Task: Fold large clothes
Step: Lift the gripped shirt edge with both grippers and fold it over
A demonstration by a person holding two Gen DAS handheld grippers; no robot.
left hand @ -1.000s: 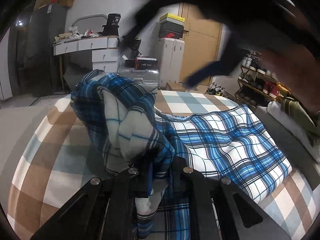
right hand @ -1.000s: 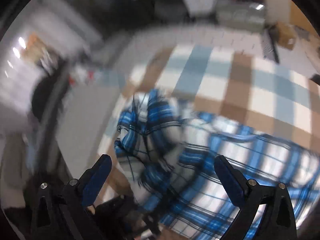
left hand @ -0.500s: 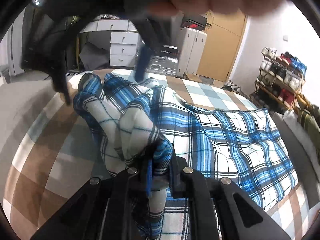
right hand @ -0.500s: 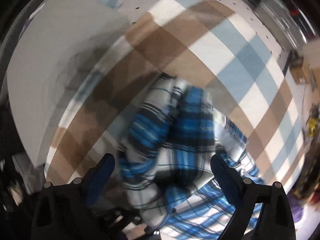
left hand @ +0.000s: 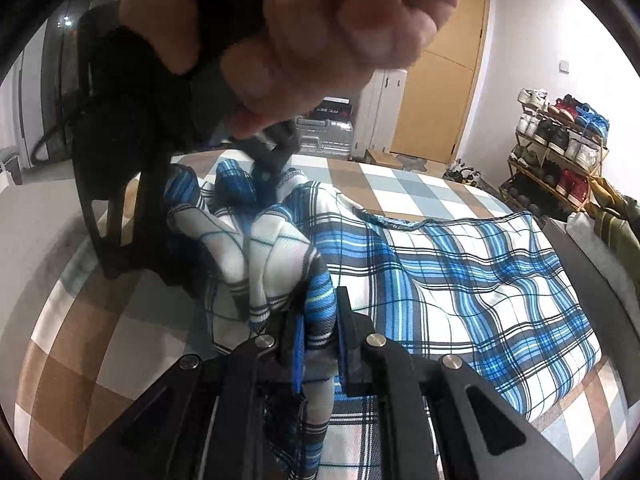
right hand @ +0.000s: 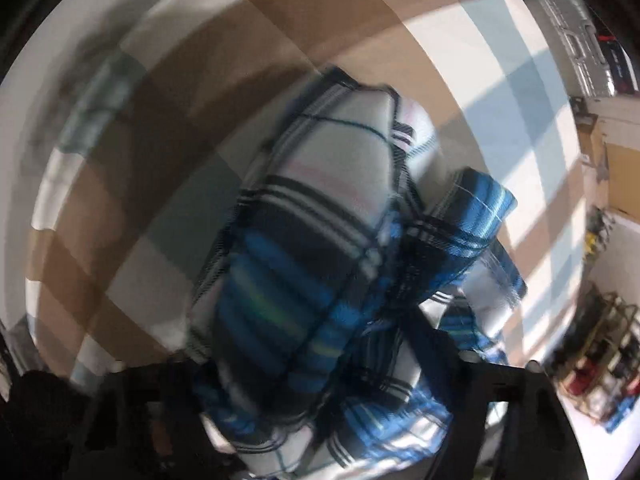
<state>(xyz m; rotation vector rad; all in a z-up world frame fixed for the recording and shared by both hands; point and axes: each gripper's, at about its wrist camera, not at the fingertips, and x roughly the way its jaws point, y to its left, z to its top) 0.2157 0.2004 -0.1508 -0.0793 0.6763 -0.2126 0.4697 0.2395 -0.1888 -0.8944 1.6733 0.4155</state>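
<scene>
A large blue, white and black plaid shirt [left hand: 472, 276] lies on a bed with a brown, white and pale-blue checked cover [left hand: 92, 344]. My left gripper [left hand: 318, 316] is shut on a bunched fold of the shirt at its near left side. The right gripper [left hand: 264, 168], held in a hand, is down in the bunched cloth just beyond. In the blurred right wrist view the plaid bundle [right hand: 320, 264] fills the space between the right fingers; I cannot tell whether they are closed.
A grey strip [left hand: 28, 220] borders the bed at left. Beyond the bed stand a silver suitcase [left hand: 324, 136], white cabinets and a wooden door [left hand: 436, 100]. A shoe rack [left hand: 560, 140] stands at right, with folded clothes [left hand: 612, 232] beside it.
The right gripper swung in from above and came down onto the bunched cloth in front of the left gripper. The left gripper kept its hold as the view turned slightly.
</scene>
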